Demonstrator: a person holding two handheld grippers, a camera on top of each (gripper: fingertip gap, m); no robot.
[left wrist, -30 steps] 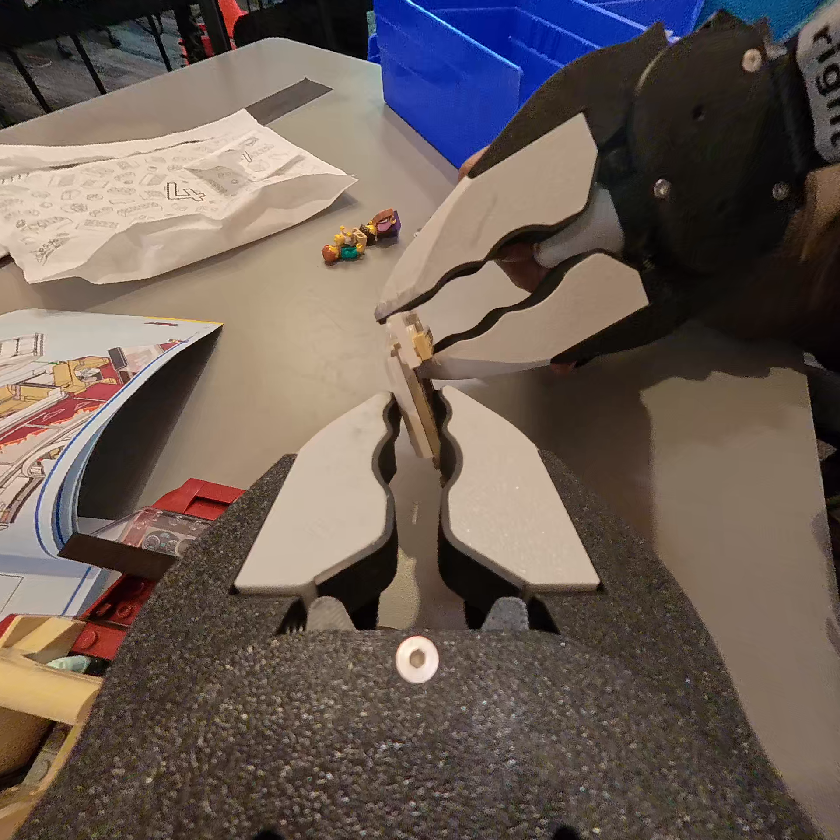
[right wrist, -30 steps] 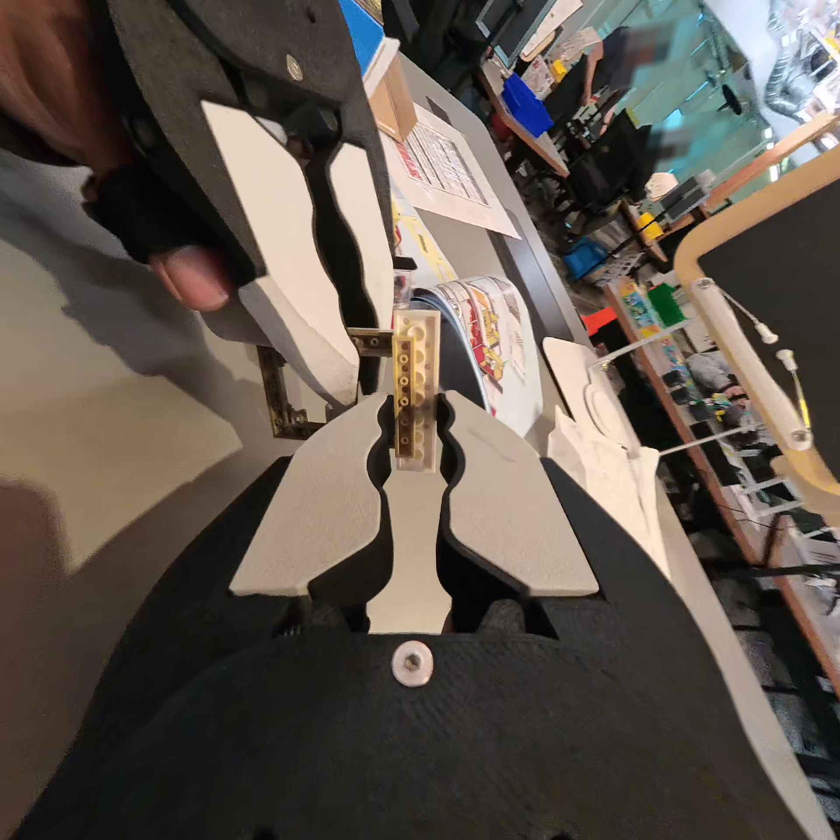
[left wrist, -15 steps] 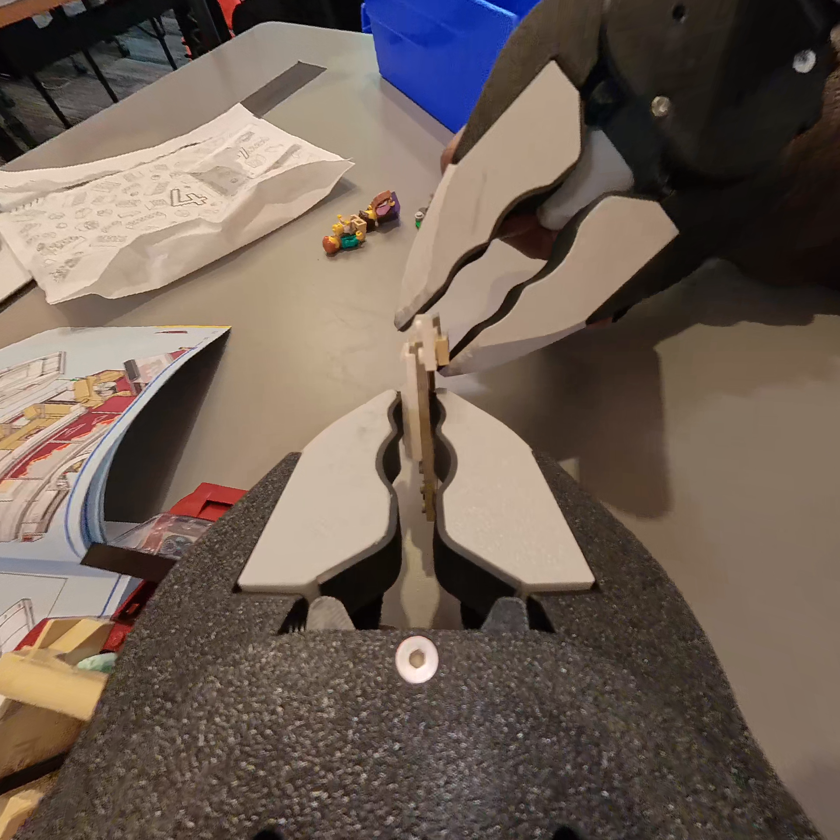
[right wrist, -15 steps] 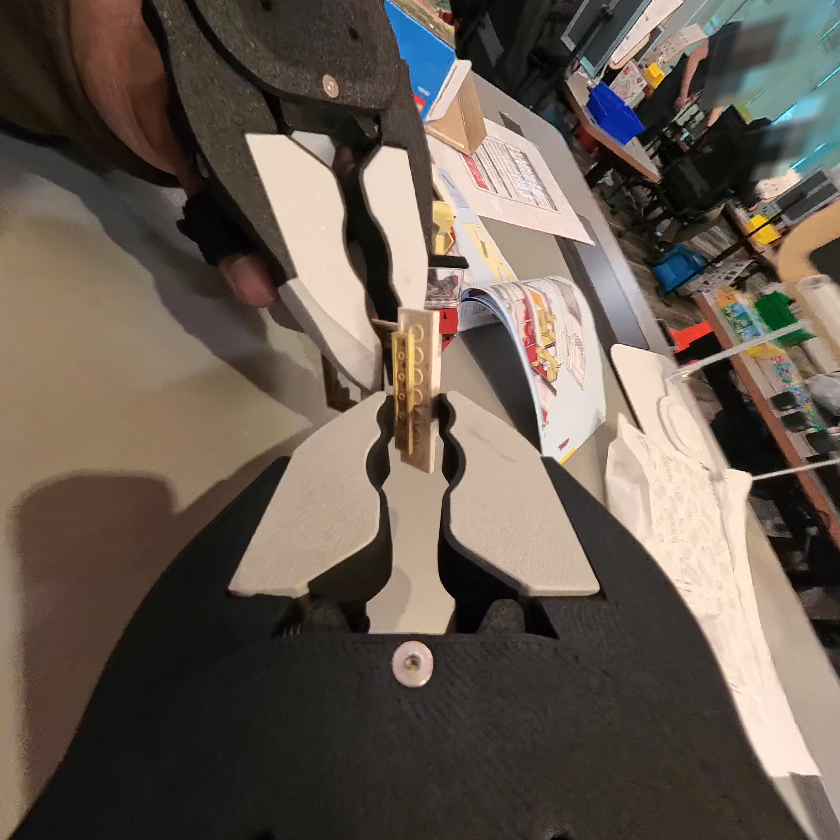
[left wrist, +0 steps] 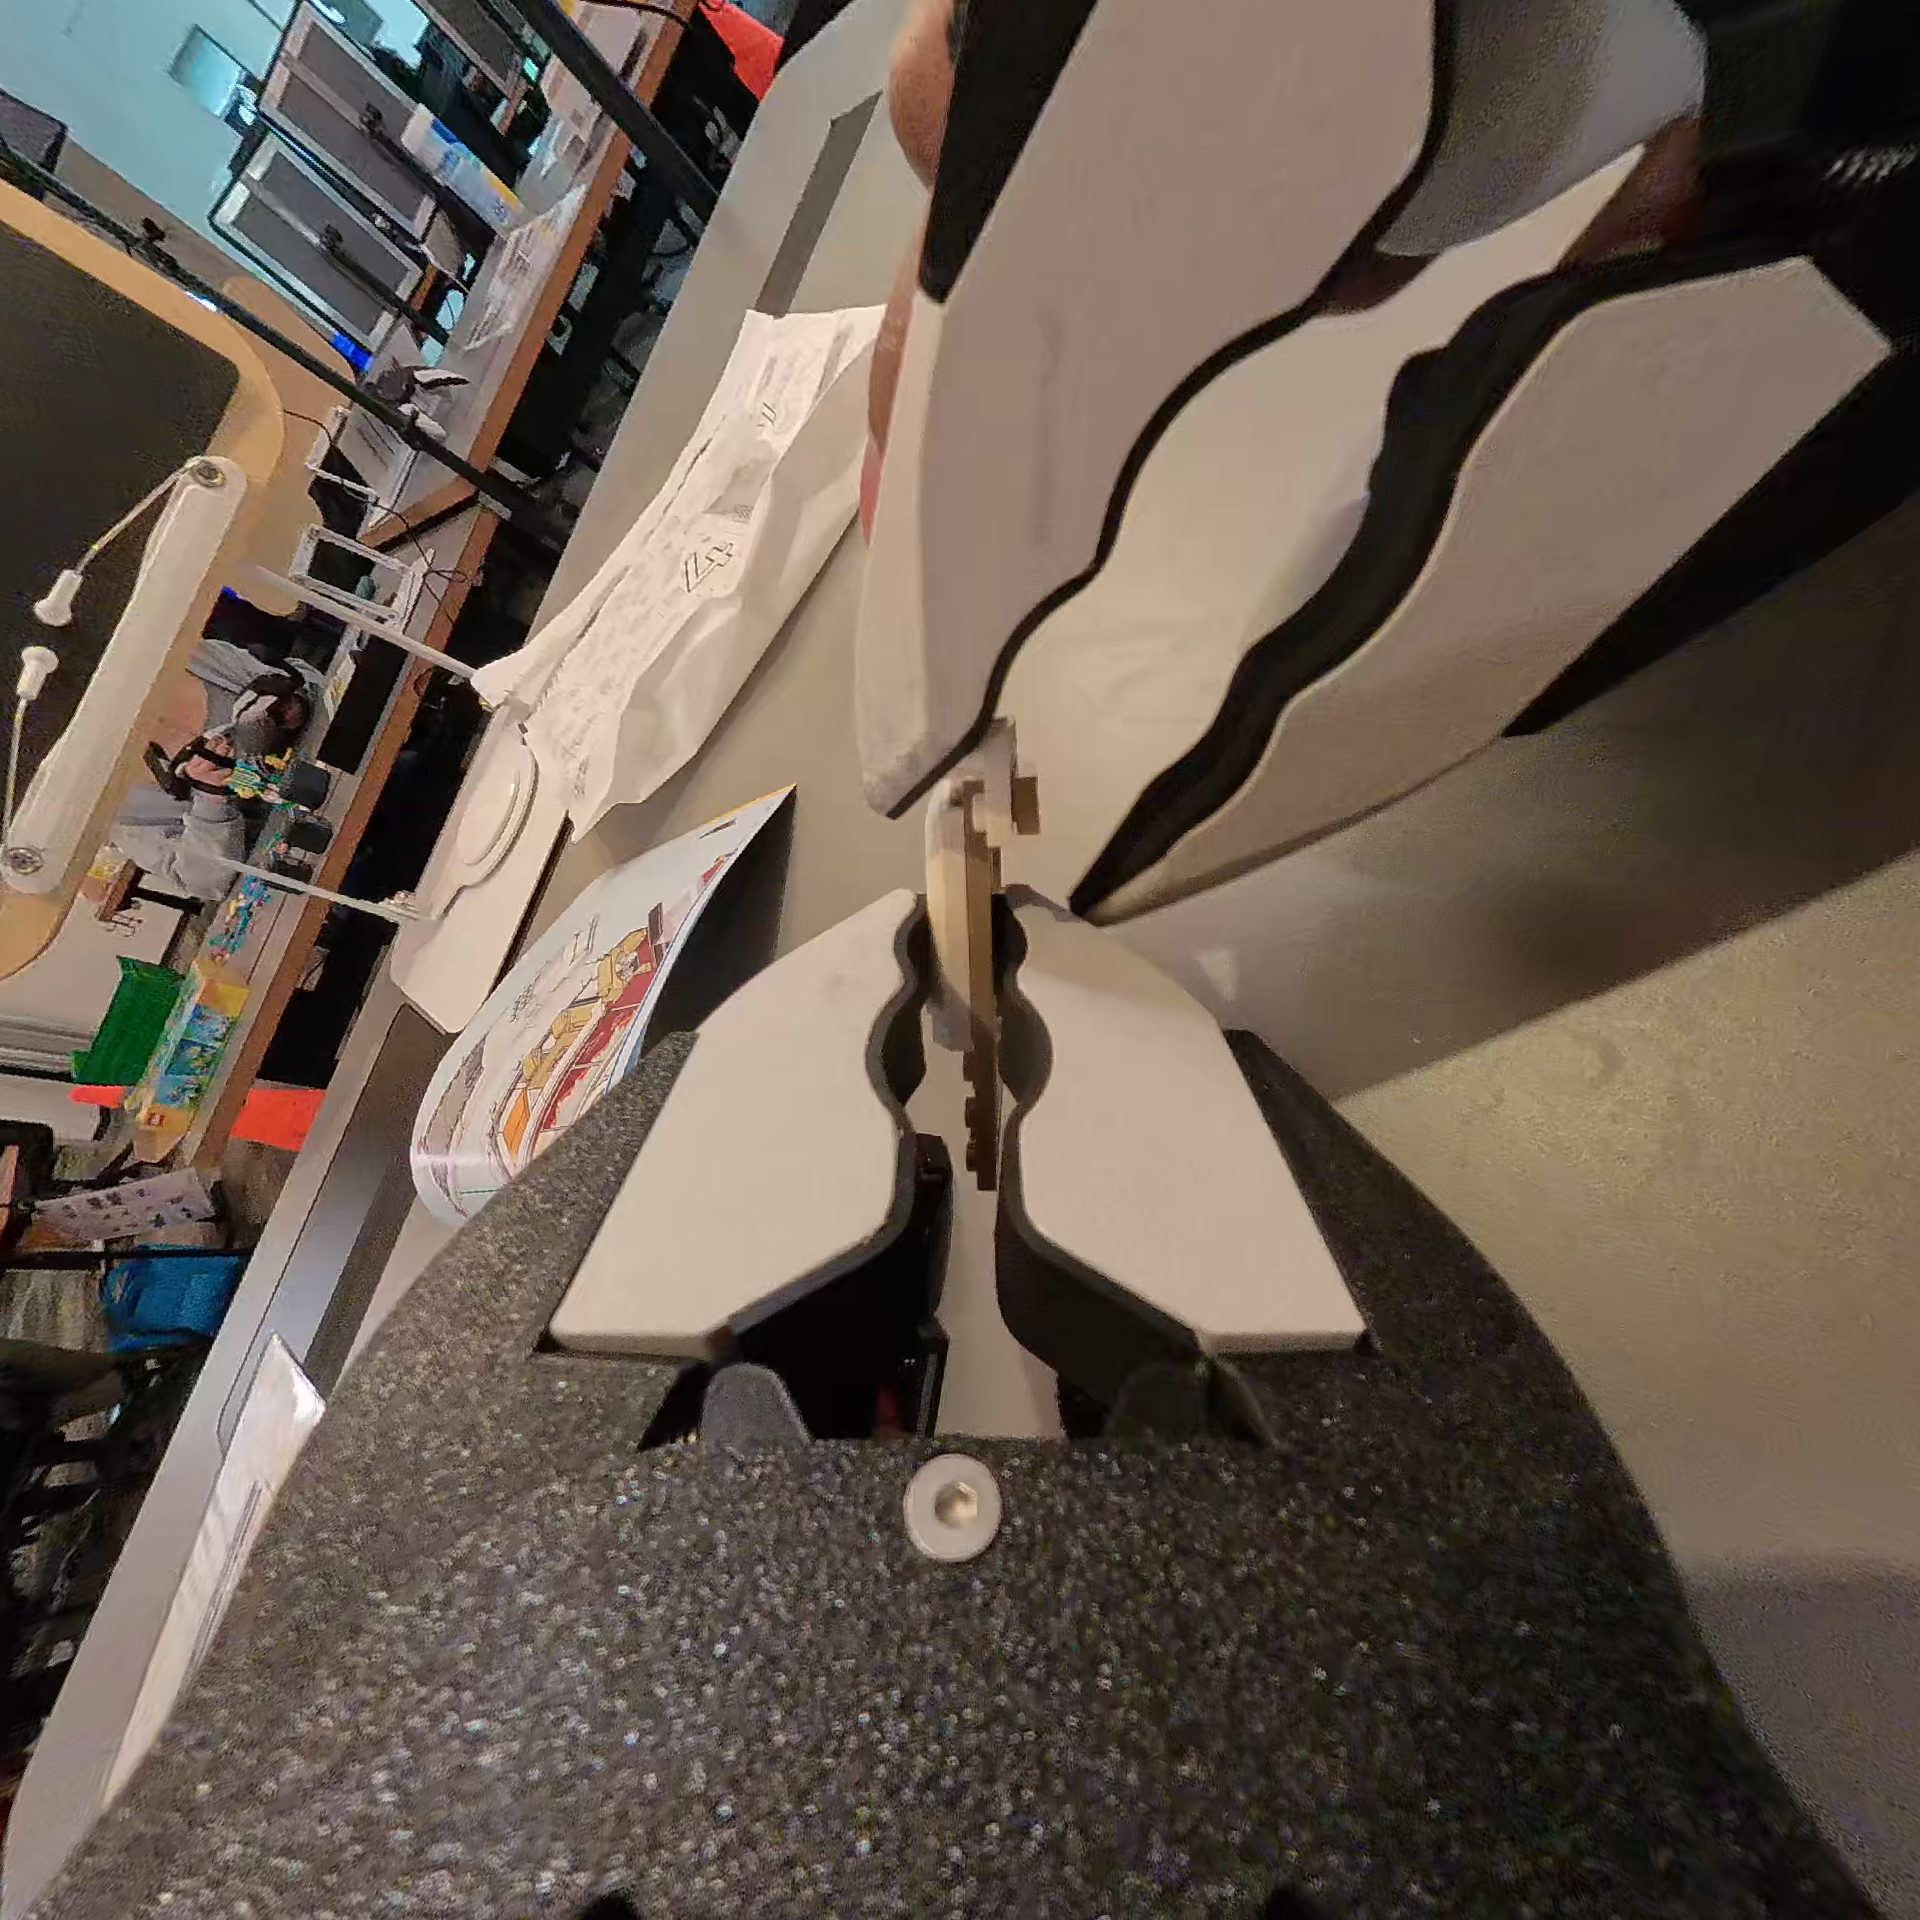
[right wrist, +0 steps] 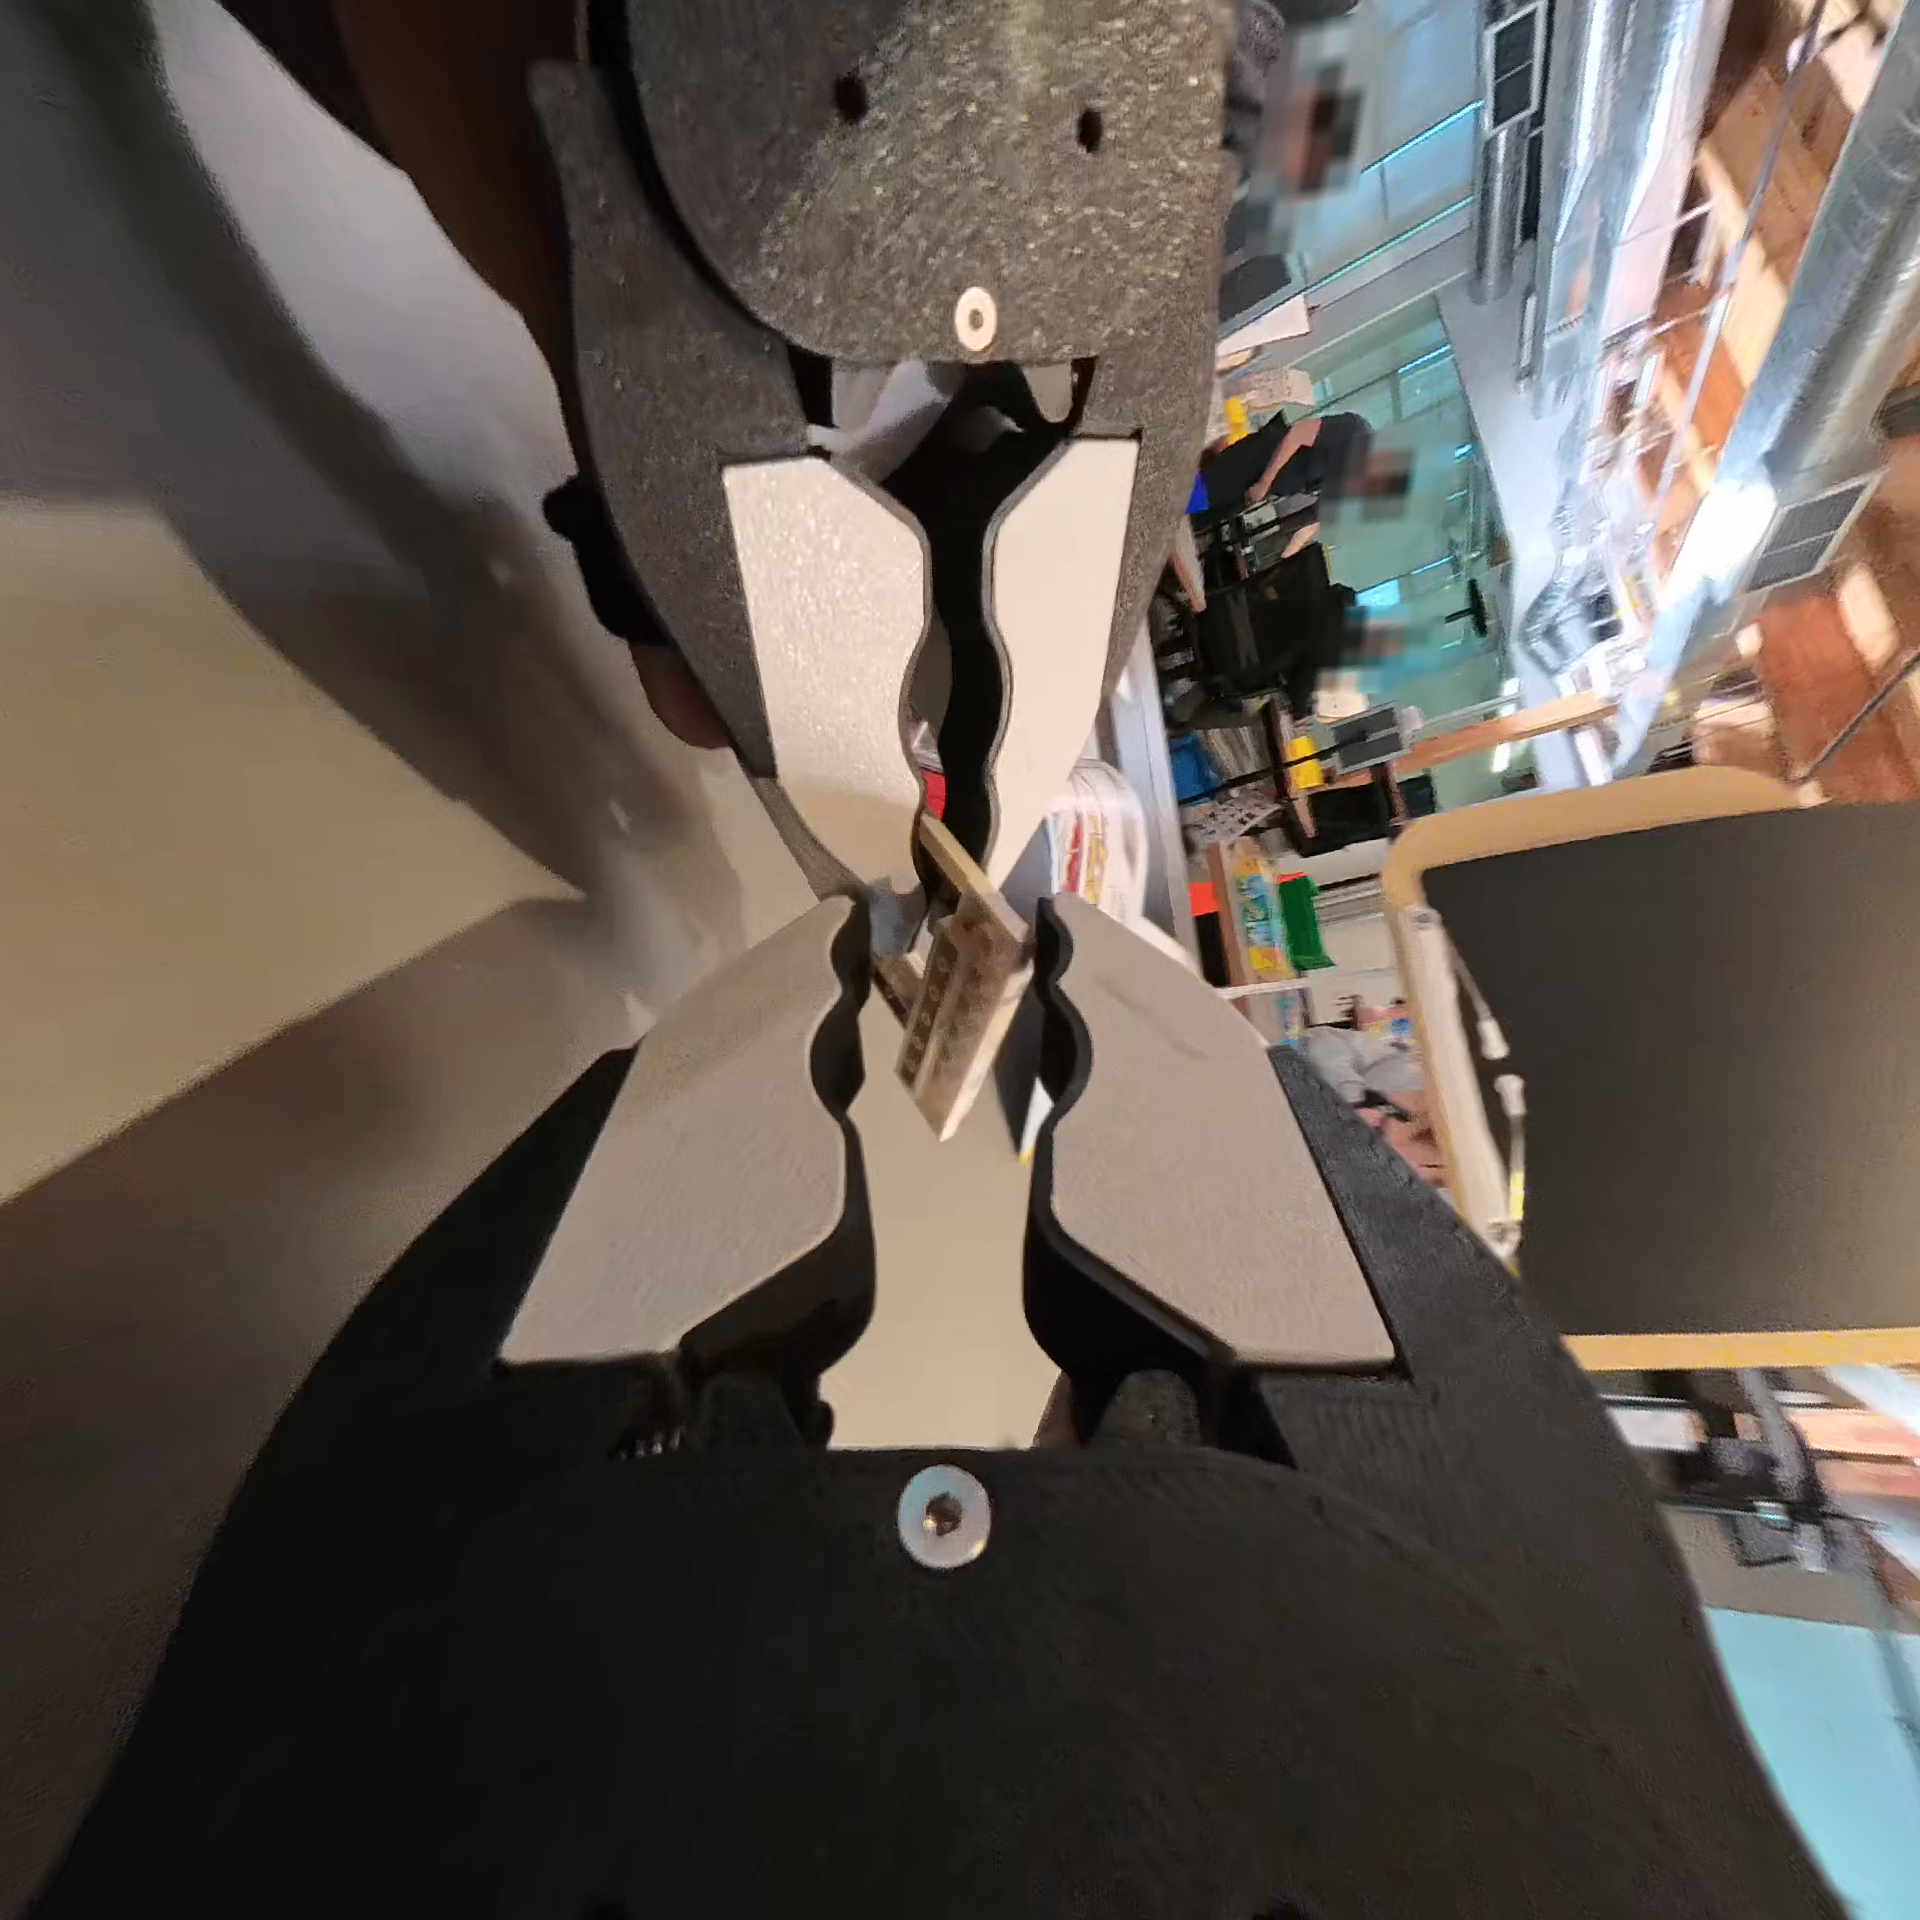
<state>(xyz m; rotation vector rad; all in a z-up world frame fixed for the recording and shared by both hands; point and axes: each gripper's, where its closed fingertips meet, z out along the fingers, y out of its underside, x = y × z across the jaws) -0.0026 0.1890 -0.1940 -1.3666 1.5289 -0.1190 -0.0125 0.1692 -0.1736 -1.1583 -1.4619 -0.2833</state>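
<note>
The left gripper (left wrist: 961,925) had its jaws pinching a thin tan-and-brown brick assembly (left wrist: 971,935), a pale plate with a darker stepped strip against it, held edge-on and standing up out of the fingertips above the grey table (left wrist: 1621,1195). The right gripper (right wrist: 945,935) faced it nose to nose, its jaws spread; the studded tan plate lay tilted between its pads (right wrist: 1055,971), the right pad seeming to touch one edge while a clear gap showed at the left pad, so it did not appear to have a grip. In the left wrist view one right-gripper fingertip (left wrist: 914,769) rested just at the top of the assembly. An open instruction booklet (left wrist: 561,1008) and a printed paper bag (left wrist: 675,582) lay on the table beyond; a person's thumb showed beside the right gripper. Assessed risk: the assembly was carried by a narrow pinch on its thin edge, and any sideways push from the opposing fingertip could lever it round in the pads or pop the stepped strip off the plate. With the assembly tilted between spread jaws, a closing pad could catch a corner and twist it rather than seat flat. A dropped part could fall to the table near the booklet.
</note>
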